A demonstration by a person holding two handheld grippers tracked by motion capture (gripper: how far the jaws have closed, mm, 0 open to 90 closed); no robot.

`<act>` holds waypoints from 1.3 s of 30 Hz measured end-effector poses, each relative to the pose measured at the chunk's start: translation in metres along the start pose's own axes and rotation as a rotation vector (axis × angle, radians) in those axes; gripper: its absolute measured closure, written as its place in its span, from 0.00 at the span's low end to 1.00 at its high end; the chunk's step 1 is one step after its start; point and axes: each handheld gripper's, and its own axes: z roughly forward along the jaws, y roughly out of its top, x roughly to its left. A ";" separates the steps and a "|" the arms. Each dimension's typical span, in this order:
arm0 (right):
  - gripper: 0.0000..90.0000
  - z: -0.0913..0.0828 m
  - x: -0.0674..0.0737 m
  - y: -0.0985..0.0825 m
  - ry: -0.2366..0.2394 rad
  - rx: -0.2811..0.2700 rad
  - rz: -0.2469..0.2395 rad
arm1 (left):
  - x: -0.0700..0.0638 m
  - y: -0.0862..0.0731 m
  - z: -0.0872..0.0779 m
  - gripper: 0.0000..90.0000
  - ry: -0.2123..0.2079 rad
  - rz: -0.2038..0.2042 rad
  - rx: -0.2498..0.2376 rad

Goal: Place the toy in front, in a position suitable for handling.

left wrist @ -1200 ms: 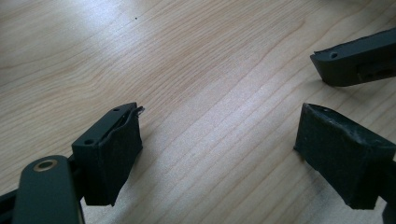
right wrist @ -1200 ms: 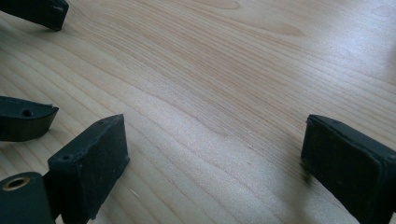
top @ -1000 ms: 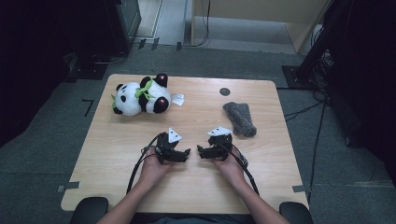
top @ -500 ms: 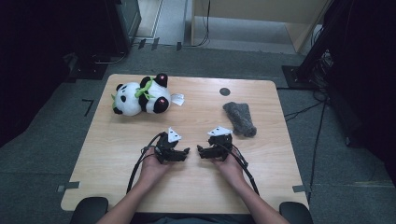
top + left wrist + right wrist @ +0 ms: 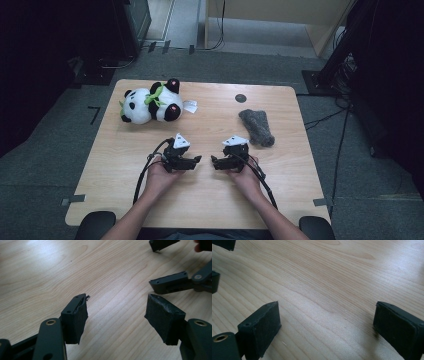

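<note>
My two grippers rest low over the near middle of the wooden table [image 5: 210, 200], tips facing each other. The left gripper [image 5: 194, 161] is open; its jaws have just been closing, with only bare wood between the pads [image 5: 76, 320]. The right gripper [image 5: 216, 161] is also open, with its pads [image 5: 262, 327] wide apart over bare table. The left gripper view shows the right gripper [image 5: 153, 263] at the upper right, and the right gripper view shows the left gripper [image 5: 219, 261] at the top left. A panda plush [image 5: 150, 104] lies on its side at the far left.
A grey woolly cloth bundle [image 5: 256, 127] lies at the far right of the table, just beyond the right gripper. A small black disc [image 5: 240, 98] sits near the far edge. A white tag [image 5: 190, 105] lies by the panda. Cables trail back from both grippers.
The left gripper's jaws stand a little closer together than before. Both hands keep their places on the table.
</note>
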 end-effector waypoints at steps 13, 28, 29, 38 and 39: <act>0.08 0.000 0.000 0.000 0.001 -0.001 -0.001 | 0.012 0.005 -0.018 0.38 -0.086 0.010 -0.024; 0.08 -0.001 -0.001 -0.001 0.026 -0.001 -0.026 | 0.032 0.007 -0.036 0.47 -0.103 -0.021 -0.021; 0.08 -0.001 -0.001 -0.001 0.027 -0.001 -0.025 | 0.034 0.007 -0.039 0.47 -0.084 -0.015 -0.034; 0.08 -0.001 -0.001 -0.001 0.027 -0.002 -0.024 | 0.050 0.012 -0.048 0.49 -0.066 -0.052 -0.059; 0.08 -0.001 -0.001 -0.001 0.027 -0.002 -0.024 | 0.055 0.013 -0.052 0.49 -0.054 -0.051 -0.075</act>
